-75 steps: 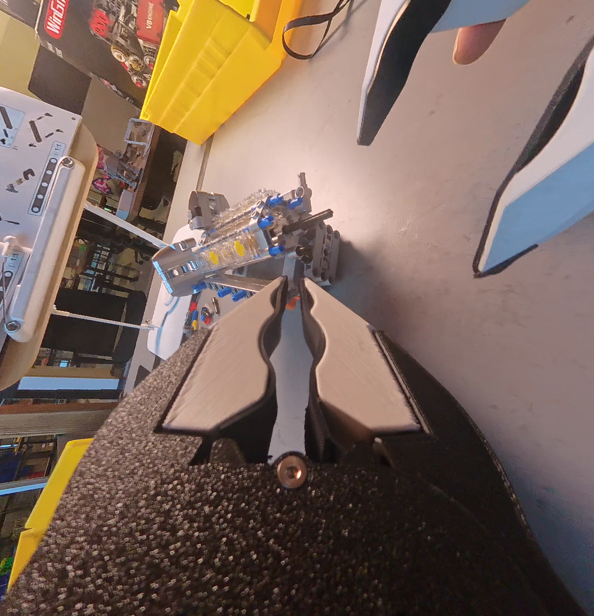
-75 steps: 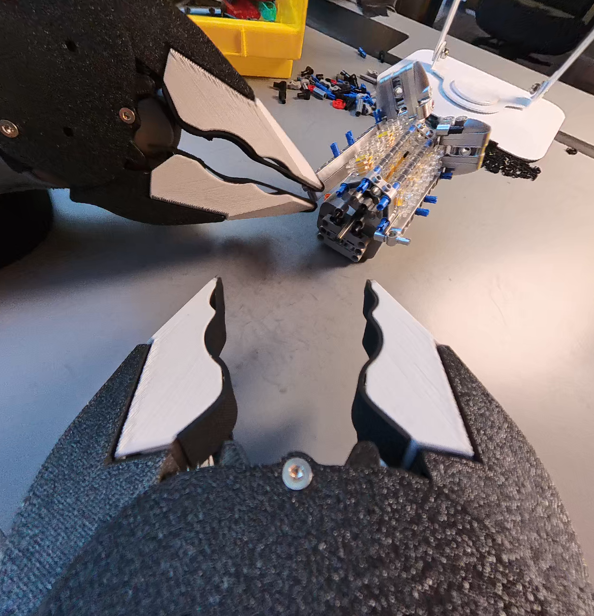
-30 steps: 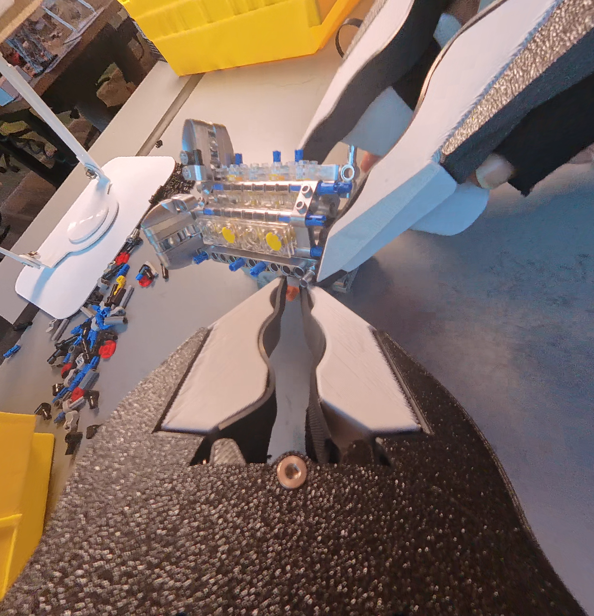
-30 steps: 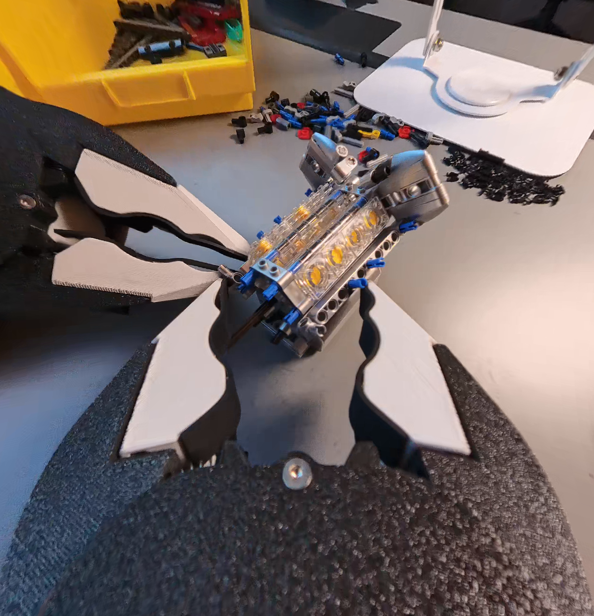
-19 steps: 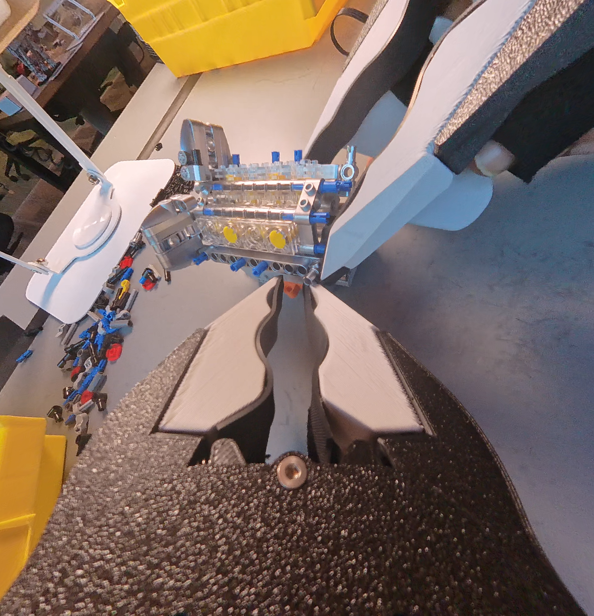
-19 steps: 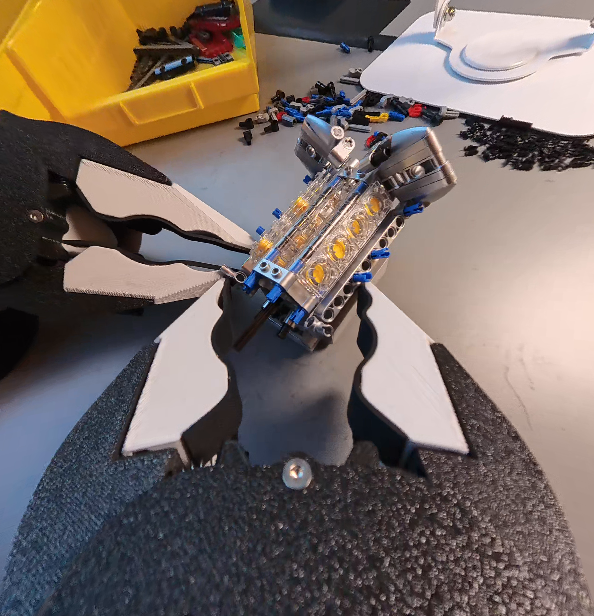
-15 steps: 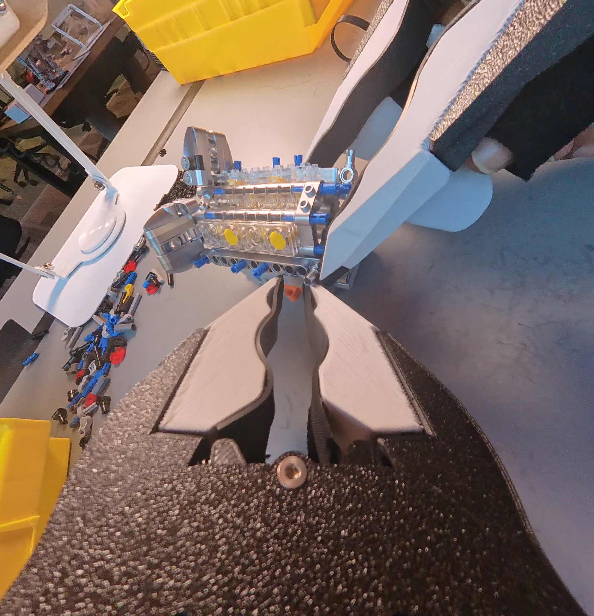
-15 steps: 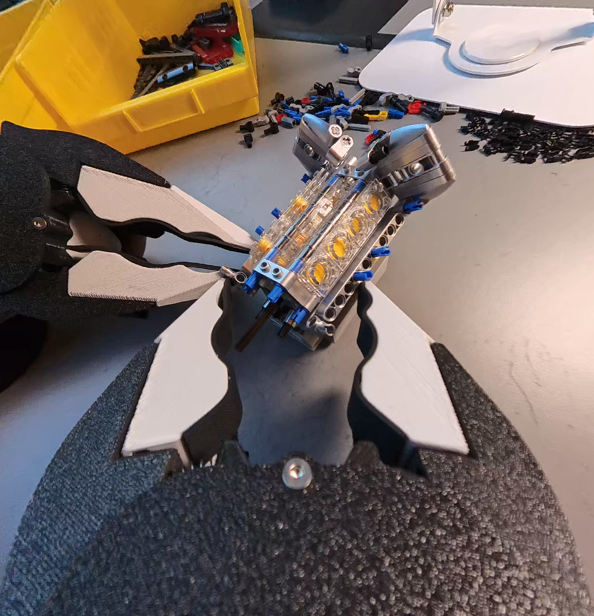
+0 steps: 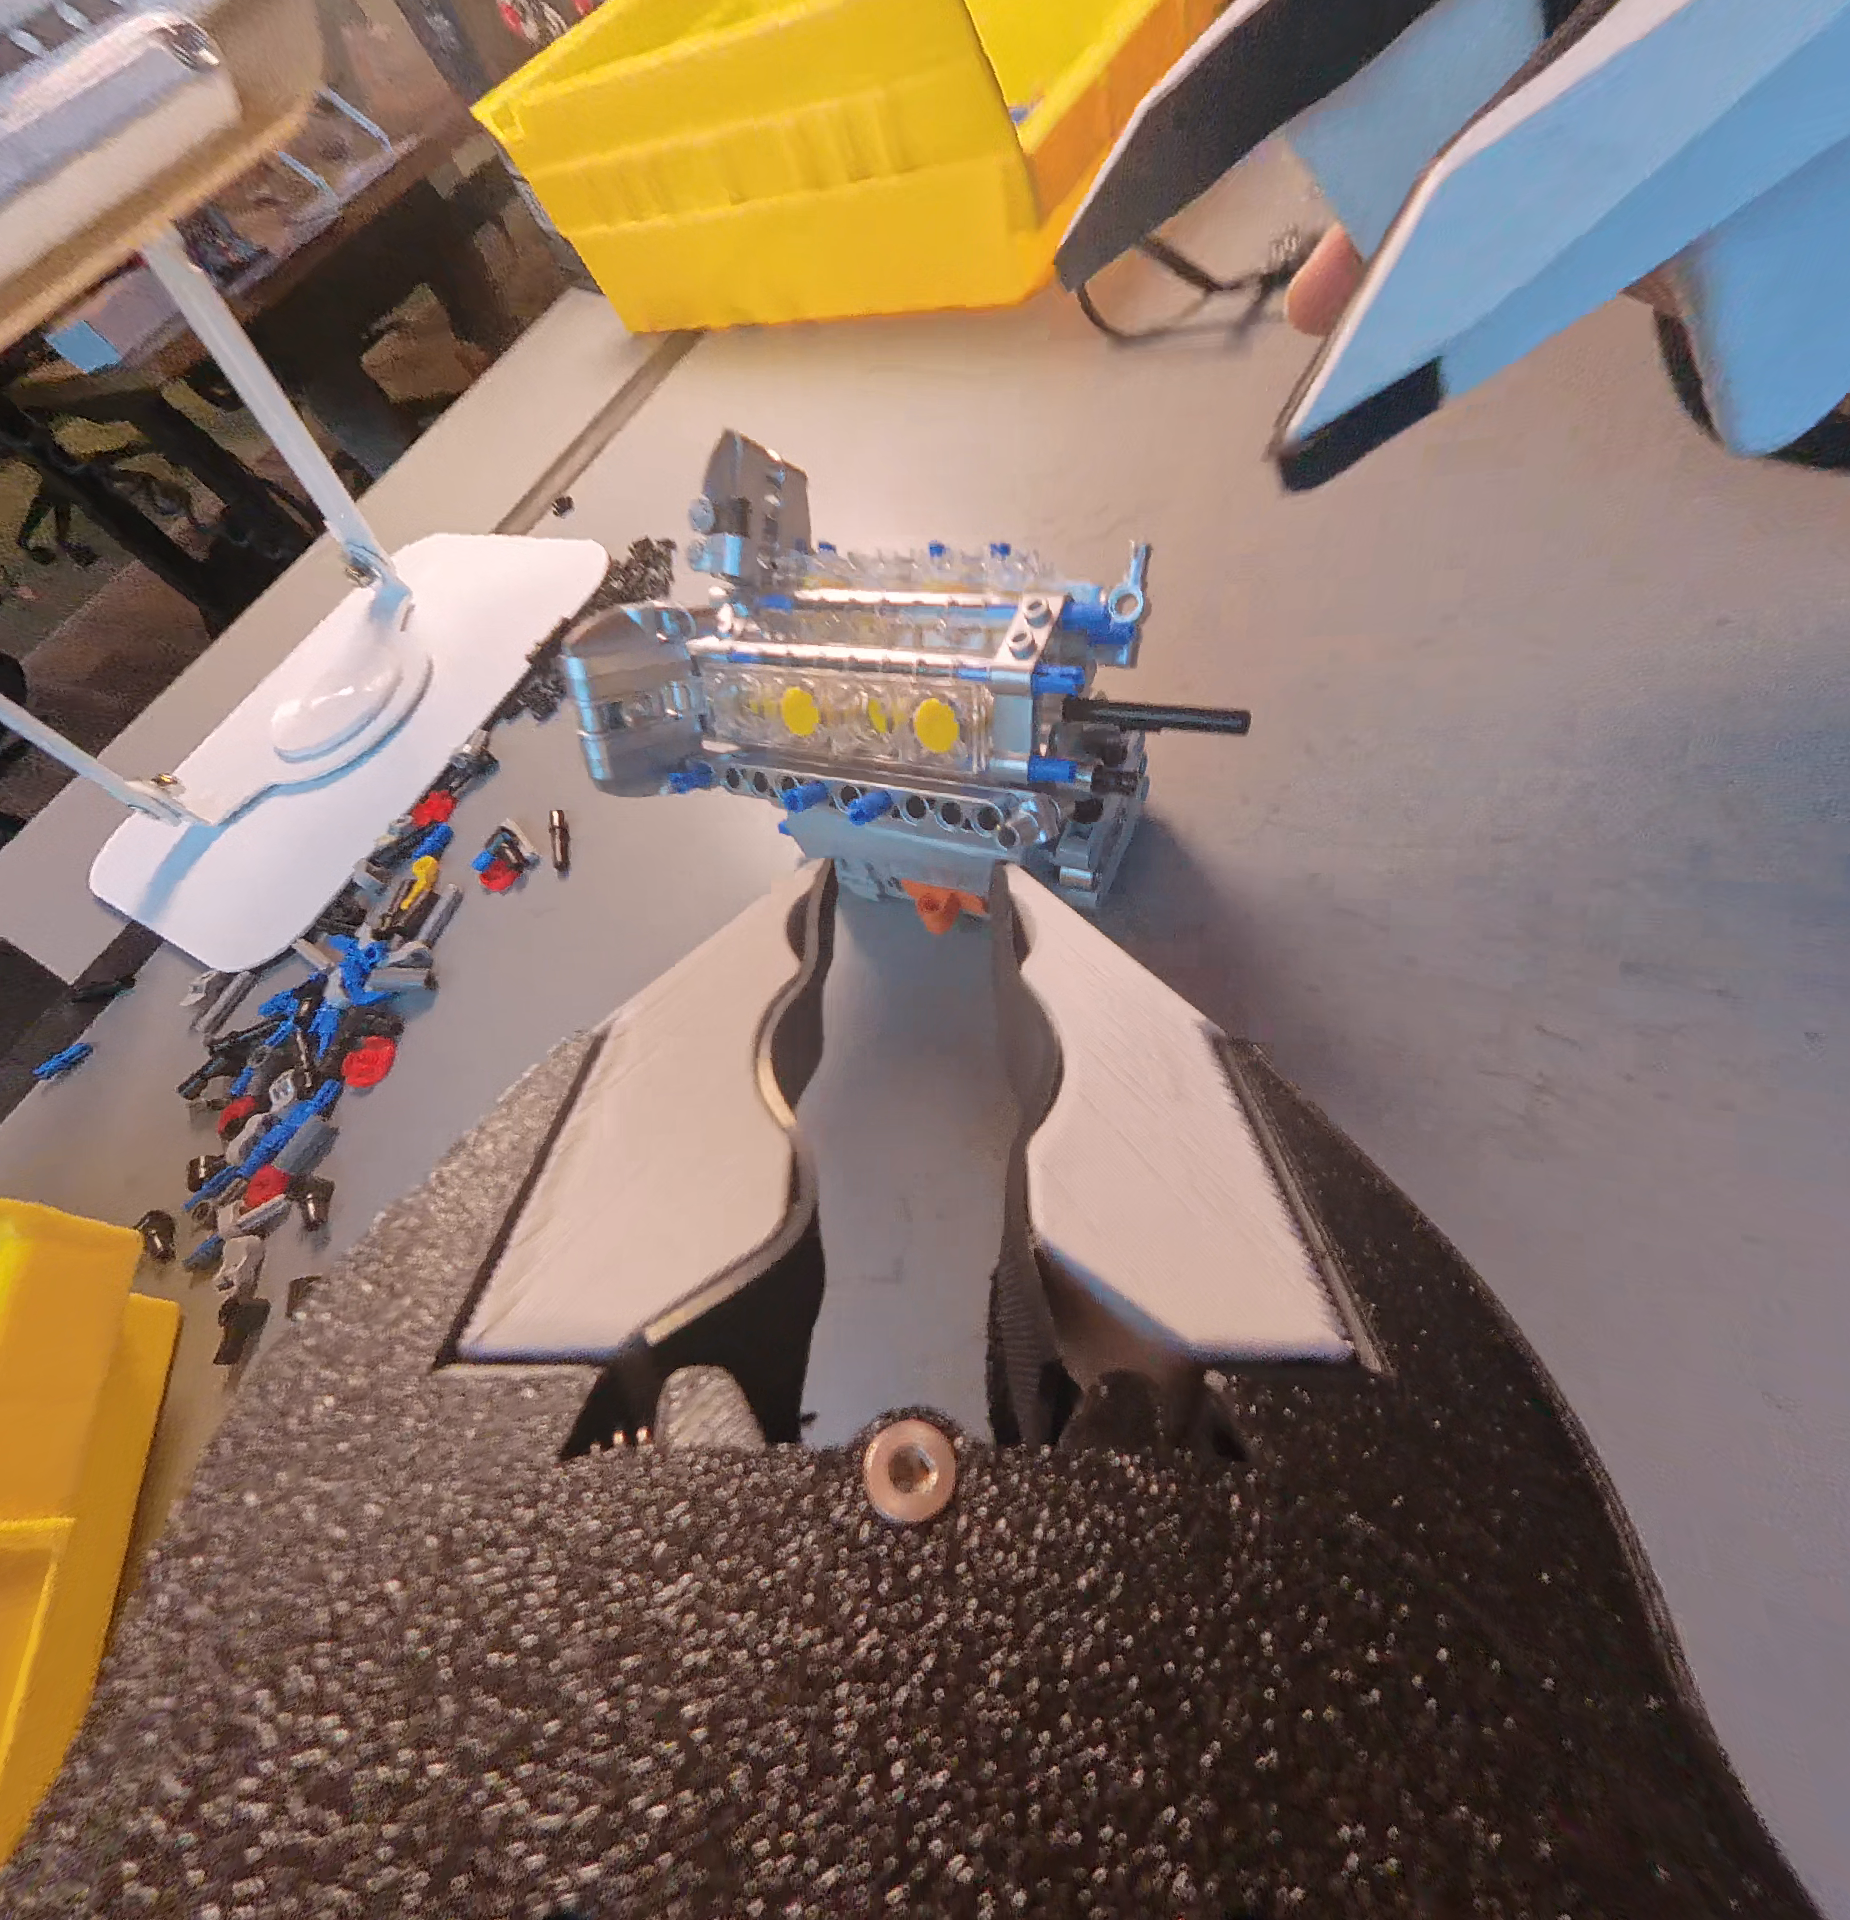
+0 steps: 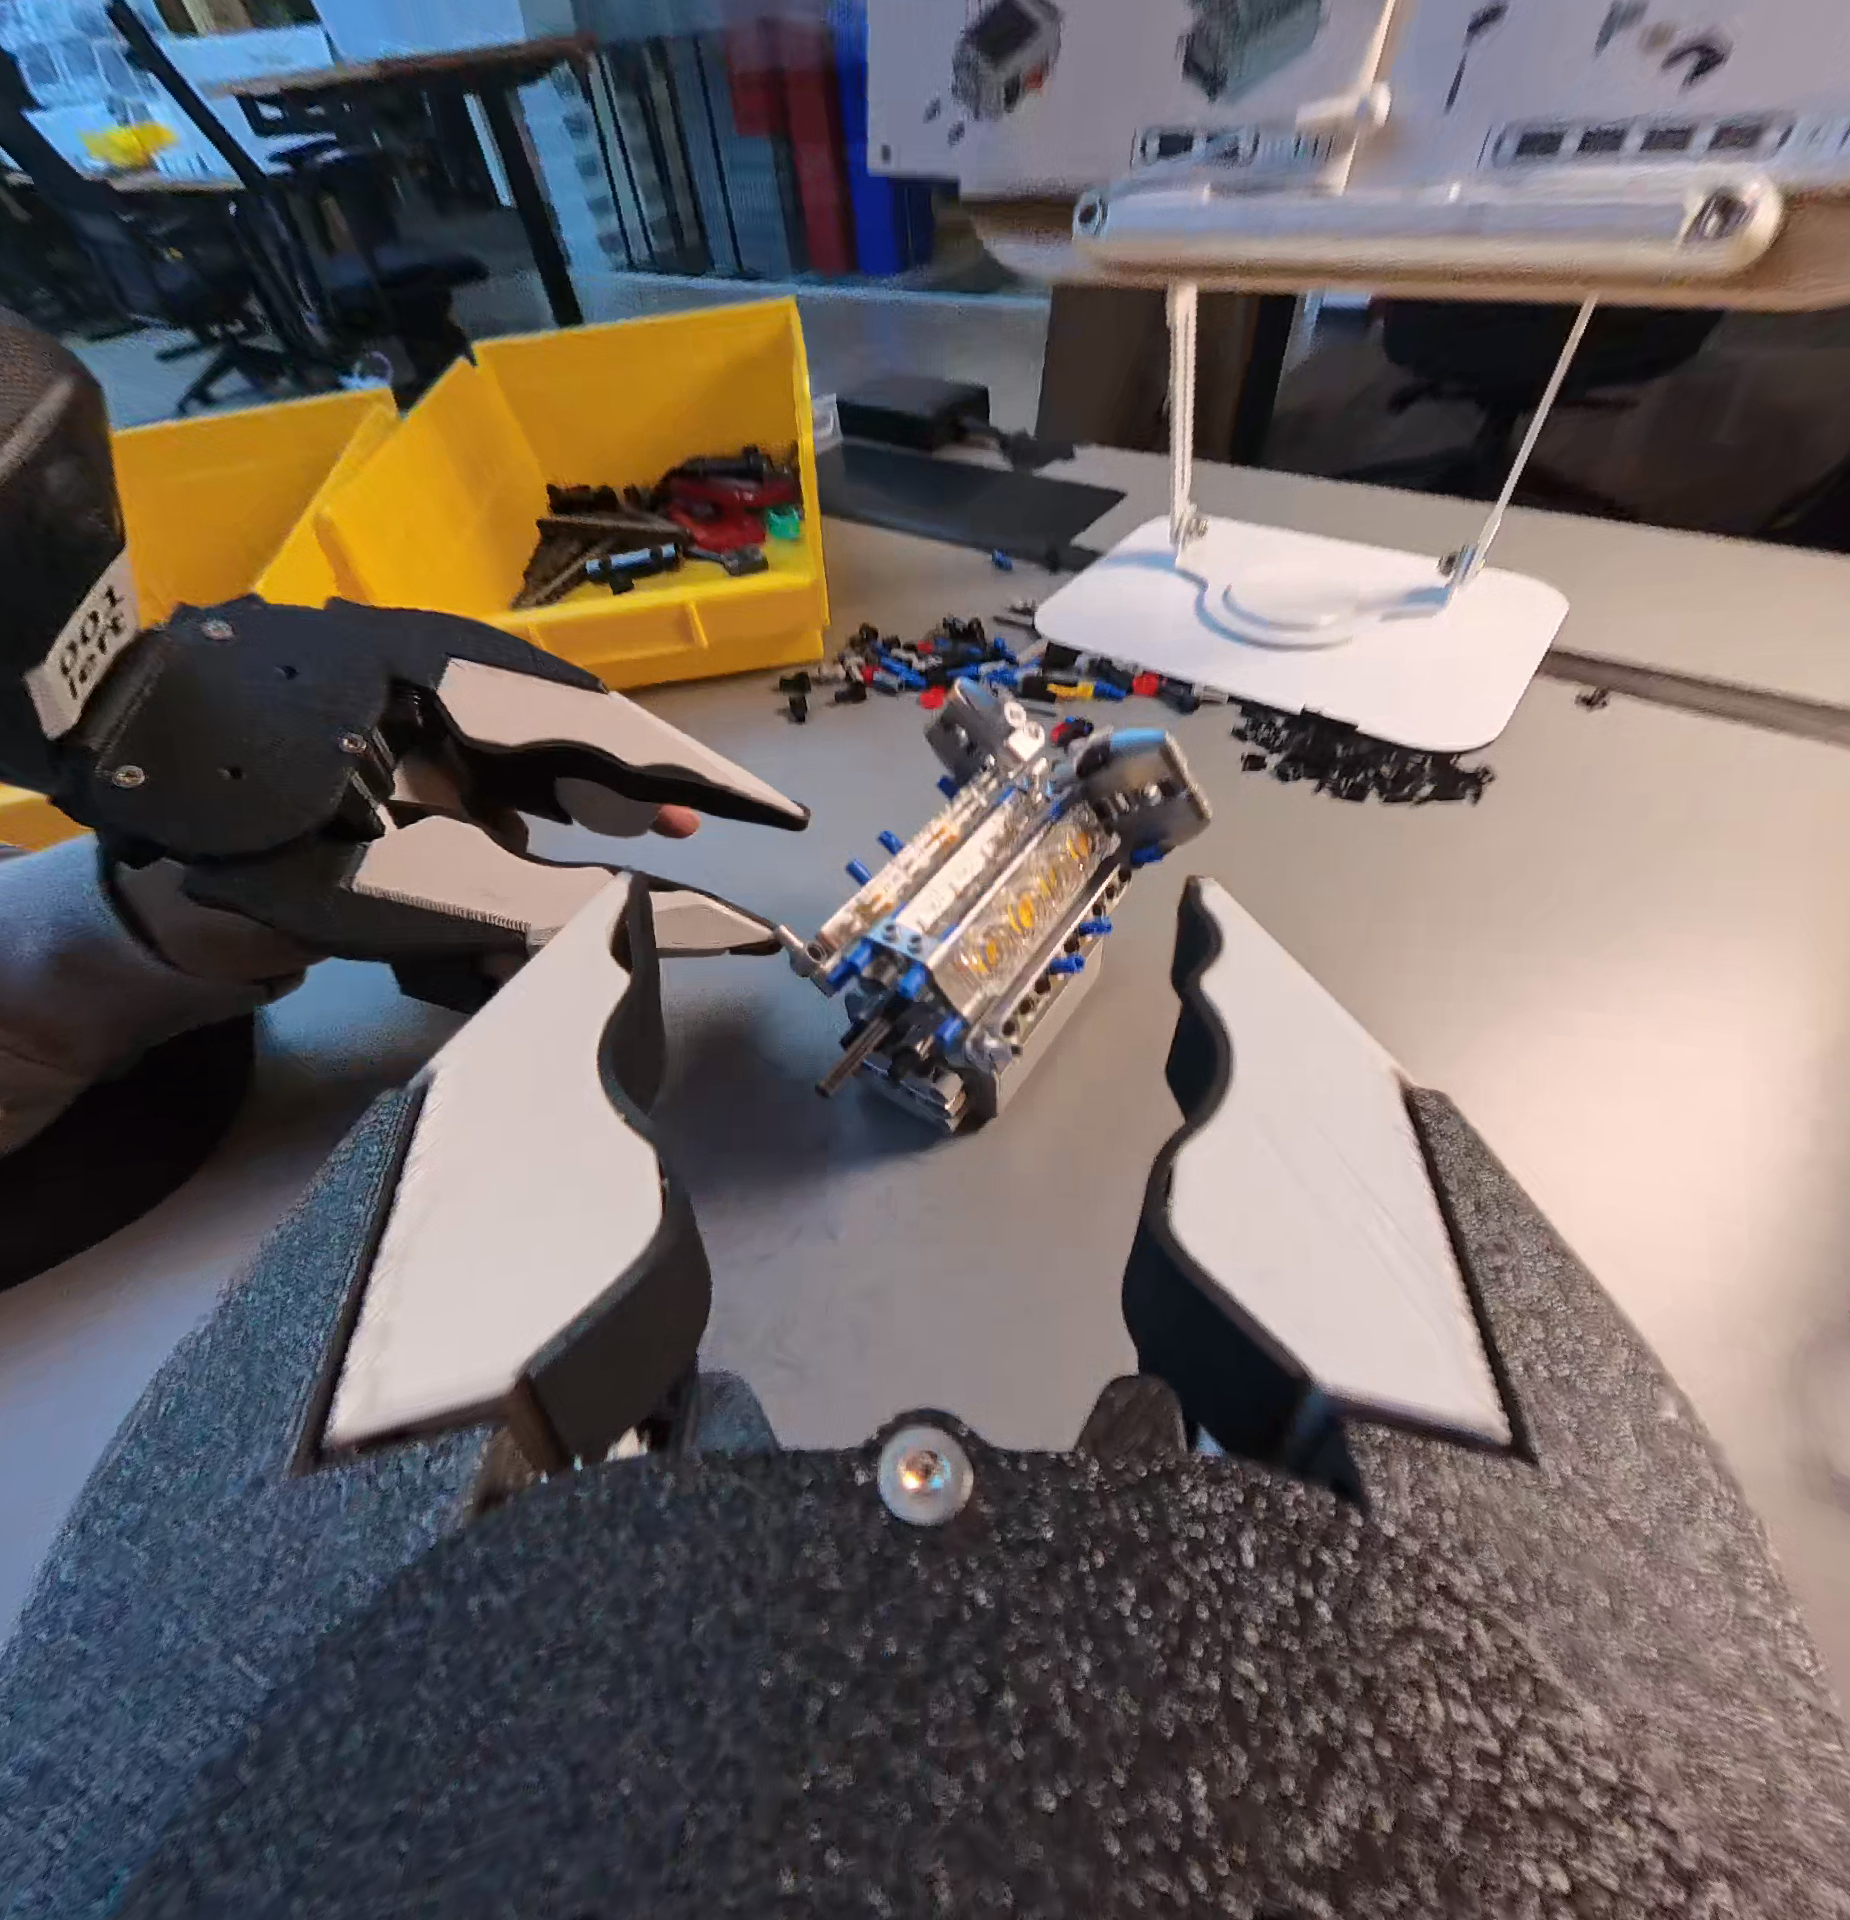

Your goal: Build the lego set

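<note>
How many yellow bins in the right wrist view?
2. One bin holds loose parts, back left; the second bin adjoins its left side, partly behind the left gripper. Others may be out of frame.

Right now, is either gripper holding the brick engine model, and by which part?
Nothing is held. The left gripper is open at the engine model's base; the right gripper is open and apart from it.

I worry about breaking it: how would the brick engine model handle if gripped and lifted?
The engine model probably lifts rigid, being pinned together. Its protruding black axle and blue pins could likely snag or pop off.
</note>
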The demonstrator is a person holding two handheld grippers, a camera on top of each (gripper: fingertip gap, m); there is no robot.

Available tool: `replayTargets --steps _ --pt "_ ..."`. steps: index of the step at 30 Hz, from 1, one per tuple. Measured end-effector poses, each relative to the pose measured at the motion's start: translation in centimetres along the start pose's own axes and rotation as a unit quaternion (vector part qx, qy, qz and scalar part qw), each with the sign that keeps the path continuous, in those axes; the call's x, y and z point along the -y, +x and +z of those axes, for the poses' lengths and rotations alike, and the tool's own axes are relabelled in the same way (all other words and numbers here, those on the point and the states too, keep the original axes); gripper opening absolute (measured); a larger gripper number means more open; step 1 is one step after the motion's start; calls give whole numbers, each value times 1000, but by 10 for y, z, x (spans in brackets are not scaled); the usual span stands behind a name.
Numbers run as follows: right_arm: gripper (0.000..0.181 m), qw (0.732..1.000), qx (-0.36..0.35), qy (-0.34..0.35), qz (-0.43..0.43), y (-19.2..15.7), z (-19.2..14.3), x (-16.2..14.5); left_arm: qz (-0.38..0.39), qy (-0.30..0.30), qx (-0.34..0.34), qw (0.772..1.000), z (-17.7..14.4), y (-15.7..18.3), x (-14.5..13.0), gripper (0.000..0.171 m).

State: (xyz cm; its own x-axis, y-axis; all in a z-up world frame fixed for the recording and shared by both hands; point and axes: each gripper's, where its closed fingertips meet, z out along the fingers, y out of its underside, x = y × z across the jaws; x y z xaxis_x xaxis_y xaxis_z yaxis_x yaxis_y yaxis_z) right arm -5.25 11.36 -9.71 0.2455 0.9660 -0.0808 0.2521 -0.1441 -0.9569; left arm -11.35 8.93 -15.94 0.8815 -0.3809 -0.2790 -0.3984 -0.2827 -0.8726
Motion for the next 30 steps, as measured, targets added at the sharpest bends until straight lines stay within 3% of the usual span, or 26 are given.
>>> replayTargets --steps 2,7,11,16,22,26,30 --pt "99 999 -4 37 -30 -3 -14 25 -28 46 17 998 -11 -8 15 39" --pt "102 990 5 85 -114 1 -26 82 -75 153 95 981 -43 -41 46 43" --pt "99 980 2 95 -174 25 1 109 -74 168 152 971 -51 -66 49 43" --pt "88 977 16 122 -173 55 56 134 -79 167 200 962 -37 -109 56 40" --pt "82 980 36 131 -143 86 111 124 -110 181 213 954 -10 -155 59 39" --pt "82 981 41 117 -149 101 125 99 -99 154 206 961 -1 -152 34 37" --pt "82 984 44 117 -127 110 129 89 -114 152 198 961 -3 -149 26 36"
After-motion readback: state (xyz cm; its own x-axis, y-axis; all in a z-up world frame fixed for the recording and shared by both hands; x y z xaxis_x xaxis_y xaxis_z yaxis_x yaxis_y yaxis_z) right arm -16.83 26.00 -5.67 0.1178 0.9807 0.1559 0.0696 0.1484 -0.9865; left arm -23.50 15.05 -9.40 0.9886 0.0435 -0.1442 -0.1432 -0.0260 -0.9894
